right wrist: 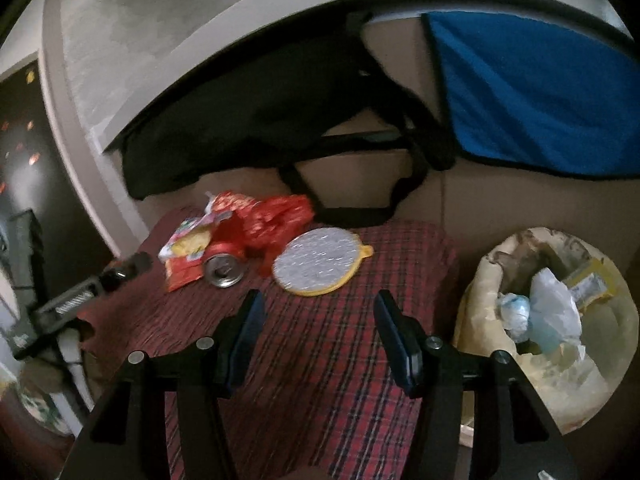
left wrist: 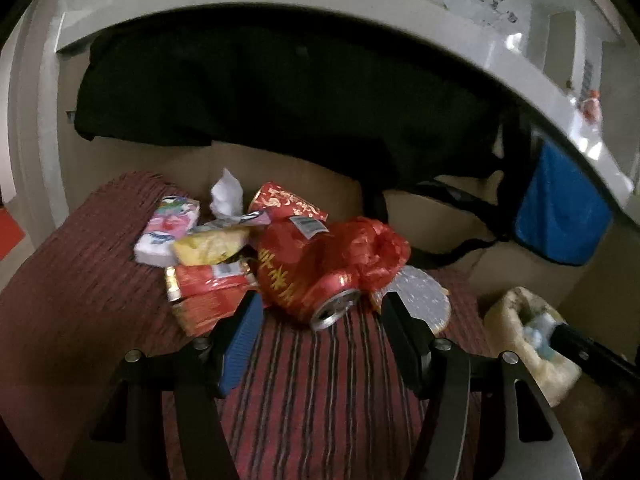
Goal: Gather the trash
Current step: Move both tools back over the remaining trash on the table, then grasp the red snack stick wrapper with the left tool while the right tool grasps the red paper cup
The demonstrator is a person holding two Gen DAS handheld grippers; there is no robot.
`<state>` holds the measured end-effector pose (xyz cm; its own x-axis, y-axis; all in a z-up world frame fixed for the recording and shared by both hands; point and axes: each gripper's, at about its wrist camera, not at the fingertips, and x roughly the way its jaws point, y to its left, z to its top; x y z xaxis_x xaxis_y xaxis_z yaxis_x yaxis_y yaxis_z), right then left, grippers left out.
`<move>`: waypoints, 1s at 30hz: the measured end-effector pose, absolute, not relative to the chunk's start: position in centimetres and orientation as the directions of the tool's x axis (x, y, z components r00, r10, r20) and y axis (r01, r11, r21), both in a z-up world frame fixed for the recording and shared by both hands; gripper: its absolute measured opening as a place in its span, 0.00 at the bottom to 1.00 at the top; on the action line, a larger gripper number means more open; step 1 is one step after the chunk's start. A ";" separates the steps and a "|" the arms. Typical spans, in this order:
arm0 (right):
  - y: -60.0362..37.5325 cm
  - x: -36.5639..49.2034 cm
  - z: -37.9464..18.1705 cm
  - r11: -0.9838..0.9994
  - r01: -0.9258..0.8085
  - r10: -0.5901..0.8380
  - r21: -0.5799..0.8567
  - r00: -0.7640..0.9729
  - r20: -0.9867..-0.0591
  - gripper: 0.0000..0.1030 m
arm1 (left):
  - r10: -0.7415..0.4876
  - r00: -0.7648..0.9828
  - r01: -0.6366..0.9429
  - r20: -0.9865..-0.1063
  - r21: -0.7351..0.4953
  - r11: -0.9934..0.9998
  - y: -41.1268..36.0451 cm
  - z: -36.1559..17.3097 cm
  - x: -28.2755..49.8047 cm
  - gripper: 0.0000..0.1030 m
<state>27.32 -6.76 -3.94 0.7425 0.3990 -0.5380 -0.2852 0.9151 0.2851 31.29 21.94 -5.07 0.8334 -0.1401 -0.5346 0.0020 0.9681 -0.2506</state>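
Note:
A pile of trash lies on a red plaid cloth: a crushed red can, a red plastic bag, red wrappers, a yellow packet, a pink tissue pack, white tissue and a round foil lid. My left gripper is open, its fingers on either side of the can's mouth. My right gripper is open and empty, just short of the foil lid; the can lies to its left. A cream trash bag holding trash stands at the right.
A black bag and a blue cloth bag hang under a white shelf edge behind the cloth, against cardboard. The left gripper's body shows at the left of the right wrist view. The cream bag also shows in the left wrist view.

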 end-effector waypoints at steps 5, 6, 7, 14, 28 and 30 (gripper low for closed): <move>-7.7 28.2 -5.9 0.912 -0.244 0.395 0.329 0.737 -0.549 0.52 | -0.039 0.843 -0.063 -0.536 -0.170 0.983 18.8 -6.0 35.6 0.60; -7.8 28.5 -6.5 0.910 -0.242 0.399 0.336 0.726 -0.560 0.52 | -0.010 0.845 -0.071 -0.534 -0.131 0.989 18.0 -6.1 36.5 0.60; -7.9 28.7 -6.9 0.909 -0.237 0.403 0.344 0.718 -0.568 0.52 | 0.007 0.842 -0.071 -0.539 -0.098 0.993 17.3 -6.3 37.2 0.60; -8.7 29.1 -9.0 0.897 -0.220 0.423 0.383 0.676 -0.603 0.52 | 0.047 0.811 -0.097 -0.583 -0.056 0.994 16.8 -8.0 39.7 0.60; -6.1 28.5 -7.9 0.889 -0.300 0.456 0.347 0.654 -0.604 0.53 | -0.068 0.806 -0.036 -0.588 -0.164 0.986 22.0 -6.4 35.0 0.46; -5.0 28.7 -7.4 0.878 -0.329 0.478 0.347 0.639 -0.603 0.54 | -0.086 0.812 -0.022 -0.578 -0.178 0.984 23.0 -5.6 32.9 0.46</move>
